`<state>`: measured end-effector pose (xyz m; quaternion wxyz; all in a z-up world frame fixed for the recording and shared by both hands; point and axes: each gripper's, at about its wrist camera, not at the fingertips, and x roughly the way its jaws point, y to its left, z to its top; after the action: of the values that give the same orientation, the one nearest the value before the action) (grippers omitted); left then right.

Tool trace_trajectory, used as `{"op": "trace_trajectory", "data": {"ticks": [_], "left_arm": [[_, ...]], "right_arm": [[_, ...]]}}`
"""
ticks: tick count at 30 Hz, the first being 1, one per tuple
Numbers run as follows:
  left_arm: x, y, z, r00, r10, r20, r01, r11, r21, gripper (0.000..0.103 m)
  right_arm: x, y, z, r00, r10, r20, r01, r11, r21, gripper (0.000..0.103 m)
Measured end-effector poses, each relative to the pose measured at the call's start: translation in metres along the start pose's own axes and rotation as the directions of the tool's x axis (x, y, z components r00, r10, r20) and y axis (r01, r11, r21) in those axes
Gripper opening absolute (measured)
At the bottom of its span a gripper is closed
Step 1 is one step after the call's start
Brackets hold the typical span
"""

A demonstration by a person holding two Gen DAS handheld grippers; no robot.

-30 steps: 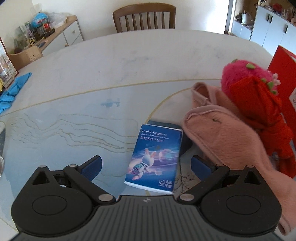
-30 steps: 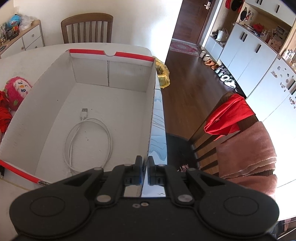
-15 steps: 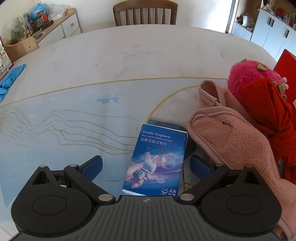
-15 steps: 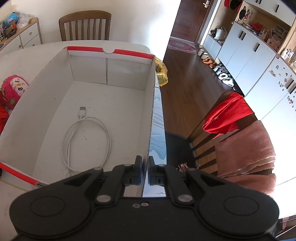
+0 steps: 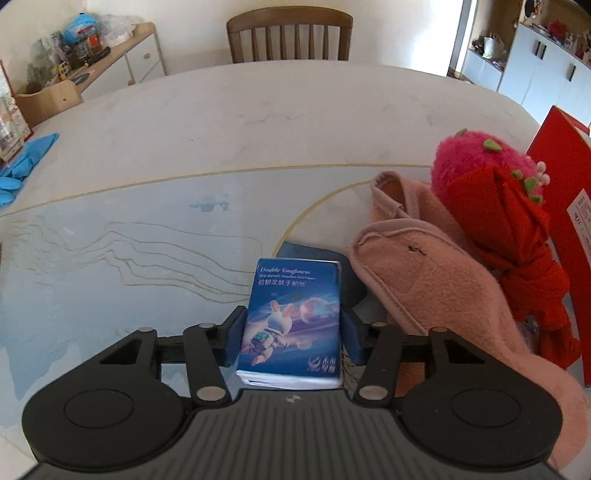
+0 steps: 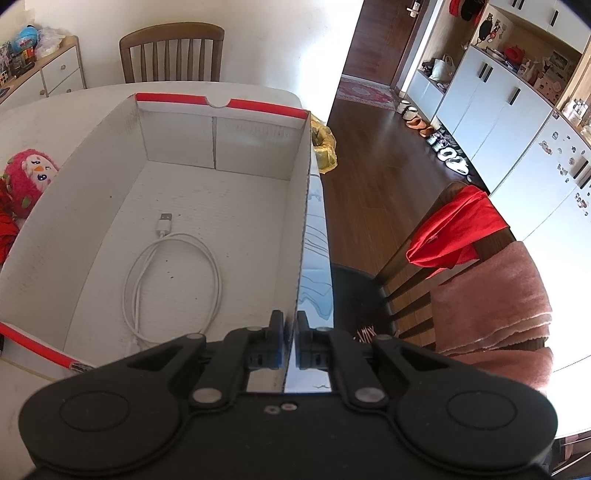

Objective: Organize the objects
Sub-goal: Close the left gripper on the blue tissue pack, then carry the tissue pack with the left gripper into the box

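white cable (image 6: 173, 273) coiled alone inside open cardboard box (image 6: 258, 155)

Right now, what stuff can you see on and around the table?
tissue pack: 1, blue, on table, between left jaws
dark pouch: 1, navy, under tissue pack
fleece cloth: 1, pink, right of tissue pack
plush toy: 1, pink, wrapped in red cloth, beside box
box: 1, white inside, red rim, on table
cable: 1, white, coiled in box
gloves: blue, count unclear, far left table edge
chair: 1, brown, behind table
left gripper: 1, black, shut on tissue pack
right gripper: 1, black, clamping box wall
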<state>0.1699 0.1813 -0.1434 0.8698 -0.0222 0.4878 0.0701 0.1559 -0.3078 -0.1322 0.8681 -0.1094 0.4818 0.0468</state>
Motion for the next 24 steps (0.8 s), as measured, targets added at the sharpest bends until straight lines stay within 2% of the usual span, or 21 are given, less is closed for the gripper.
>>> {"op": "trace_trajectory", "data": {"ticks": [11,18,24], "left_arm": [[-0.051,-0.008,-0.005,0.999,-0.009,0.04,0.011,0.999,-0.048,0.049],[-0.092,-0.039,-0.003,0.996,-0.042,0.073,0.042,0.999,0.003,0.049],[-0.118,-0.078,0.006,0.99,-0.106,0.091,0.101,0.993,0.059,0.05]], "right_arm": [[0.0,-0.002,-0.002,1.0,0.024,0.014,-0.024,1.0,-0.016,0.004],[-0.002,-0.005,-0.002,0.999,0.043,0.019,-0.043,0.999,-0.018,0.004],[-0.004,-0.007,-0.004,0.998,0.065,0.027,-0.064,0.998,-0.023,0.004]]}}
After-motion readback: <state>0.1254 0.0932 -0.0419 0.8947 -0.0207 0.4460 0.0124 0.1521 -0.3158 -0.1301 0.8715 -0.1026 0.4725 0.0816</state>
